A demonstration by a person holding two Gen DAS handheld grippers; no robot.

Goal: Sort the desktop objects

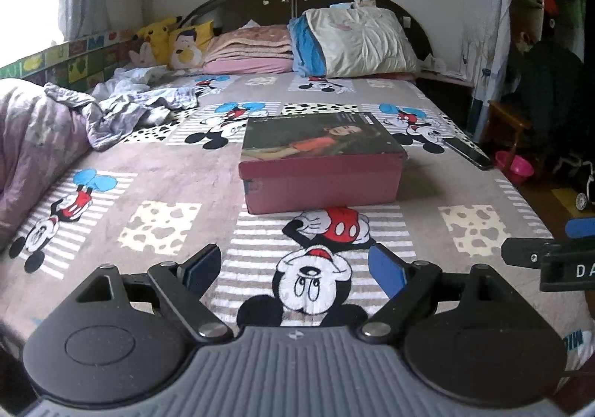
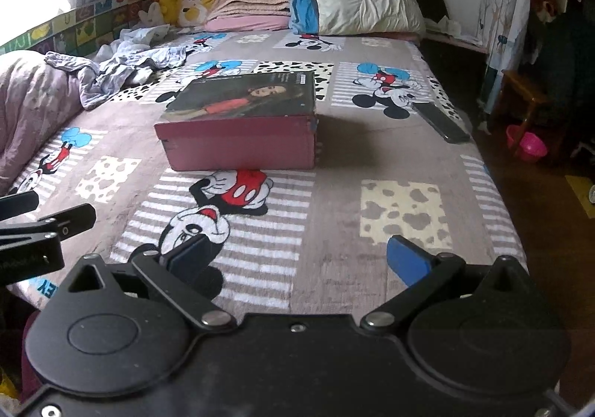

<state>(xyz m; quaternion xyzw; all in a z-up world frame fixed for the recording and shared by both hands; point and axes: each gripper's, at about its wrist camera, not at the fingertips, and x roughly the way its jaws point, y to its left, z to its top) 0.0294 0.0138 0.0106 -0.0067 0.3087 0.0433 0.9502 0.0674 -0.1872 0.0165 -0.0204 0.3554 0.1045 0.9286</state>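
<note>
Above the bed (image 1: pixel 156 171): left claw (image 1: pixel 293 268) and right claw (image 2: pixel 297 257) both spread, empty; red box (image 1: pixel 323 171) ahead, dark phone (image 2: pixel 442 121) near right edge.

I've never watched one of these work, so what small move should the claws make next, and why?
Probably ease the right claw forward toward the dark flat device near the bed's right edge. Both claws, left claw too, are open and hold nothing, and that device lies on the right claw's side, apart from the red box.
</note>
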